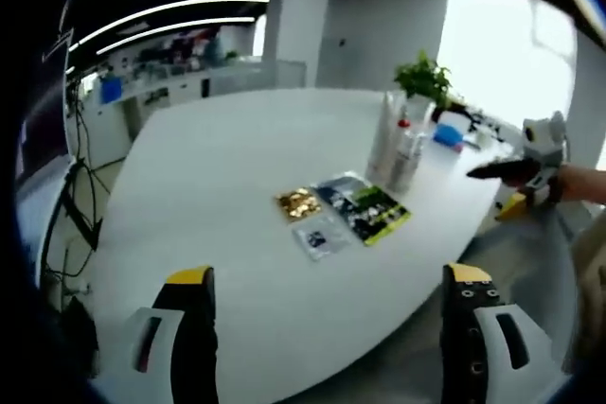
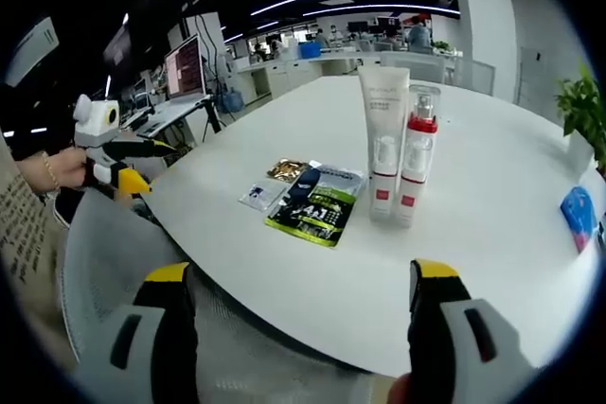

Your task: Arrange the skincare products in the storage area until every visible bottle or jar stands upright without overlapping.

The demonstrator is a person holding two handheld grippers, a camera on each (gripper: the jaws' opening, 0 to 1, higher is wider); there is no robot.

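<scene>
Wide-open right hand-held gripper (image 2: 305, 281) faces upright tube (image 2: 383, 144) and bottle (image 2: 416, 158); left hand-held gripper (image 1: 331, 281), also wide, sees a plant (image 1: 423, 76).

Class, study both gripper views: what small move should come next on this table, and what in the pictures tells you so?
Probably bring the right gripper forward toward the flat sachets. Its jaws are open and empty, back at the white table edge. The tube and red-capped pump bottle already stand upright side by side, while the sachets lie flat and overlap.
</scene>
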